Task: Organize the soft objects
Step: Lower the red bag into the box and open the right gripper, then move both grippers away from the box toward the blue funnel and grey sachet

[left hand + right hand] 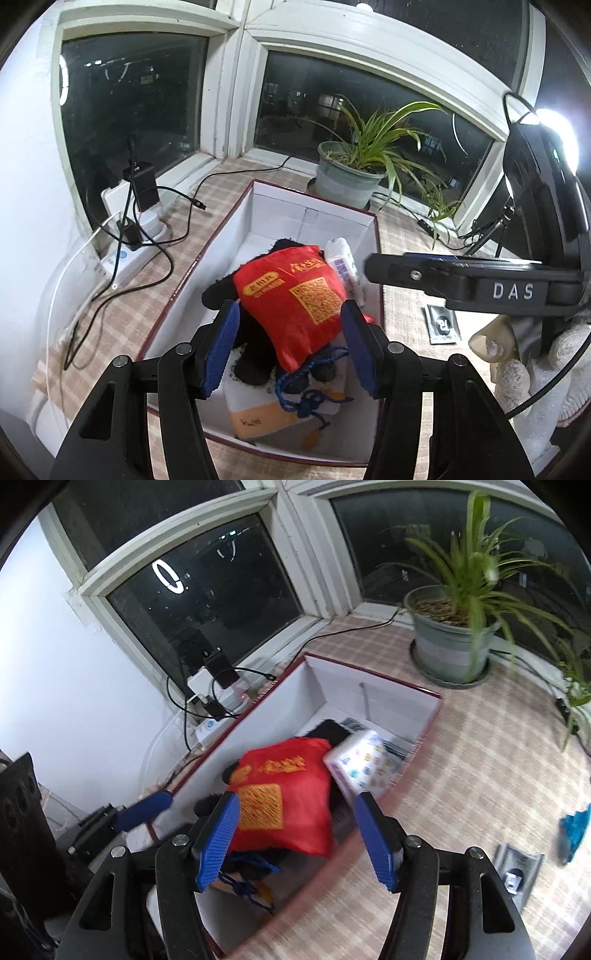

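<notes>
A white box with a dark red rim (pixel 229 221) (pixel 373 679) sits on the checked cloth. In it lie a red drawstring pouch (pixel 295 299) (pixel 284 797) with a blue cord (pixel 310 391), a black plush item (pixel 255 354) under it, a white tissue pack (pixel 345 266) (pixel 364 768) and an orange-and-white package (pixel 266 417). My left gripper (pixel 290 350) is open above the box's near end, empty. My right gripper (pixel 299 838) is open over the box's near right edge, empty; its arm (pixel 461 284) shows in the left wrist view.
A potted plant (pixel 351 173) (pixel 454 642) stands behind the box by the window. A power strip with chargers and cables (pixel 133 225) (pixel 210 698) lies at the left. A small foil sachet (pixel 441 325) (pixel 517 867) and a teal item (pixel 574 830) lie on the cloth at the right.
</notes>
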`<state>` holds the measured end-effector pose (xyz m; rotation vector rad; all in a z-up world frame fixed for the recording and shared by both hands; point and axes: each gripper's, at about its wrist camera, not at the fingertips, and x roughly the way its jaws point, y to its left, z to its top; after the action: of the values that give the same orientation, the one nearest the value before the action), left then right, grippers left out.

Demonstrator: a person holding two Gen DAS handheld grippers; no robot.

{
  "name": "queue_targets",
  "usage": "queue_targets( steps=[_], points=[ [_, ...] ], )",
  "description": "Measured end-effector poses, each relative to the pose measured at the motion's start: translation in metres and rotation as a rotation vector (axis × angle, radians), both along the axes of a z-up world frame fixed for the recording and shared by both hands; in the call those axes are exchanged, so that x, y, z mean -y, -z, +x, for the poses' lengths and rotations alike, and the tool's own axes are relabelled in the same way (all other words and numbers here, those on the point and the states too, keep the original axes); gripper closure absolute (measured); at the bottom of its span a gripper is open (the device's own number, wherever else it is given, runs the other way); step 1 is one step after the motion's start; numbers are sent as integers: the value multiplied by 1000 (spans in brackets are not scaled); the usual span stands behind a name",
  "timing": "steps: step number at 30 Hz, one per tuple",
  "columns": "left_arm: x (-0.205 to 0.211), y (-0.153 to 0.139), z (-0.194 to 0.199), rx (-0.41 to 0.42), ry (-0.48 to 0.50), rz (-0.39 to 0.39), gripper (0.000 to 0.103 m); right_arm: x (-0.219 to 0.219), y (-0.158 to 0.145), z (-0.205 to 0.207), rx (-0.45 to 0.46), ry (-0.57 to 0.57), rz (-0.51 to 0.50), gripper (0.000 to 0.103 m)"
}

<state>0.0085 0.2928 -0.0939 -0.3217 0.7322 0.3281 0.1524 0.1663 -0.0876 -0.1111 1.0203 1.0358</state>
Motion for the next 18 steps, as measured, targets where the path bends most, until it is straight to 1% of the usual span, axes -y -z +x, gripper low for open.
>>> queue_targets(
  steps=[3,8,14,18],
  points=[
    [8,-2,-3,11,1,-3,48,22,-1,1,34,19,-11,40],
    [29,-7,-5,43,19,-13,48,80,0,11,77,86,-25,40],
    [69,-12,3,77,70,-33,46,154,5,36,108,189,-50,40],
    [100,-8,19,70,119,-52,46,199,14,53,132,255,-74,40]
  ],
)
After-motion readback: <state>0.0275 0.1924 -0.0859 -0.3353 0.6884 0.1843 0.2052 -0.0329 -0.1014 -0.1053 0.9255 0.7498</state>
